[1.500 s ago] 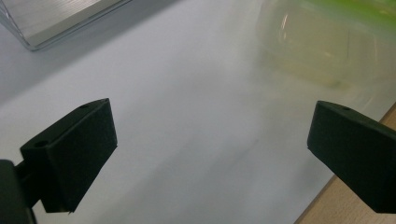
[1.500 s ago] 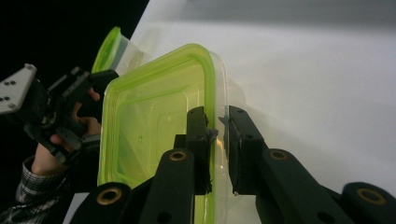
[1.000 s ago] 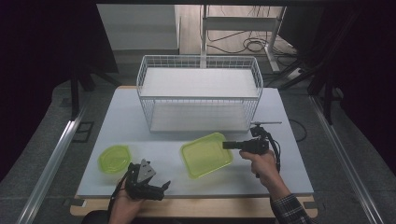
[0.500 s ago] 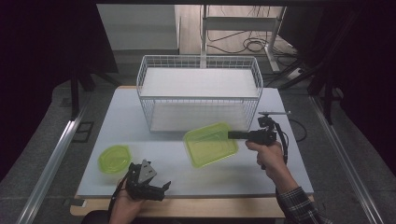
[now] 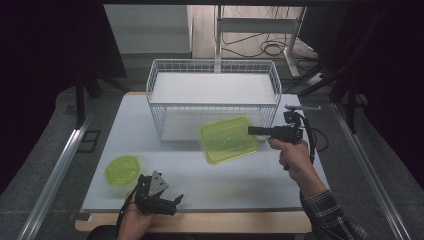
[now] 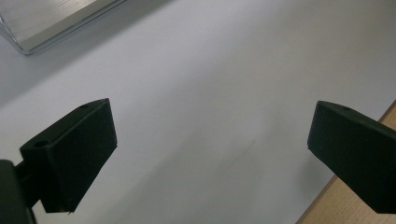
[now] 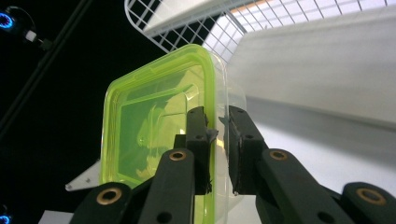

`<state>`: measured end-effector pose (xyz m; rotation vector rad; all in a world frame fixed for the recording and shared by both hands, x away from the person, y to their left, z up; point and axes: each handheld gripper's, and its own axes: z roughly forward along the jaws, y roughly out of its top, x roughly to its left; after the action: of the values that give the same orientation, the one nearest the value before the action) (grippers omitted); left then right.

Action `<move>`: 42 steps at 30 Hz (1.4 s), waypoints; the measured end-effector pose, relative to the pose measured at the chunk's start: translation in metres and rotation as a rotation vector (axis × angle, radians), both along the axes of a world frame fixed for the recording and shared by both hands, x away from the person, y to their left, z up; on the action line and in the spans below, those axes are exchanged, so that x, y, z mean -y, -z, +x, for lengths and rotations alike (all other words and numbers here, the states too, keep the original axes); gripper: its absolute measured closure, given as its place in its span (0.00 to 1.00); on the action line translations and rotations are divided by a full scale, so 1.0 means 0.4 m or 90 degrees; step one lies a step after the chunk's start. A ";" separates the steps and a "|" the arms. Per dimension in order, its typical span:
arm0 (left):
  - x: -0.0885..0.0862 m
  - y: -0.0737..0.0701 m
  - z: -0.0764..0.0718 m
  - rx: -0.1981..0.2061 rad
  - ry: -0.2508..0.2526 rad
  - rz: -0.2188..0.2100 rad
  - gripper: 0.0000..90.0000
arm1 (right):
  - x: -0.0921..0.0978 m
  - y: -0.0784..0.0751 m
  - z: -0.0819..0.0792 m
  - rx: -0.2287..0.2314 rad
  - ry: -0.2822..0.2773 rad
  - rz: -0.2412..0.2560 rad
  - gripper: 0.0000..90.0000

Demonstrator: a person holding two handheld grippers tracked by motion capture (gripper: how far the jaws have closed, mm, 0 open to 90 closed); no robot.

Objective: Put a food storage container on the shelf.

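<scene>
The right gripper (image 5: pixel 252 131) is clamping the rim of the box (image 5: pixel 228 139), holding it tilted in the air just in front of the basket (image 5: pixel 212 85), forearm stretched forward. The left gripper (image 5: pixel 174 201) is resting low, well in front of the basket, jaws spread and holding nothing.

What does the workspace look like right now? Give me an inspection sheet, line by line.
Surface: white table, wooden front edge.
Job's things: rectangular green container lifted off the table in front of the white wire basket; small green container resting on the table at front left.
Clutter: nothing seen.
Grippers: right gripper shut on the rectangular green container's rim; left gripper open, nothing between its jaws, low at the front edge.
Cables: black cable trails from the right gripper; more on the floor behind.
Surroundings: dark, metal rails at both sides.
</scene>
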<state>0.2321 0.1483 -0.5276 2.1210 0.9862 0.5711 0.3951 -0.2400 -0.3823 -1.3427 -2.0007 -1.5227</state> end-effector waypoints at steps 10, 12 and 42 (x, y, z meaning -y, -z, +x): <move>-0.002 0.000 0.002 0.000 -0.003 -0.013 0.01 | -0.014 -0.059 0.023 0.012 0.010 0.004 0.88; -0.002 0.000 0.002 0.000 -0.002 -0.013 0.01 | -0.015 -0.069 0.027 0.016 0.013 0.006 0.88; -0.006 0.000 0.005 -0.003 -0.002 -0.027 0.01 | -0.112 -0.184 0.165 0.063 0.133 -0.020 0.88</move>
<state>0.2342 0.1507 -0.5274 2.0851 0.9966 0.5419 0.4611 -0.1953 -0.3085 -1.5593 -2.0022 -1.6845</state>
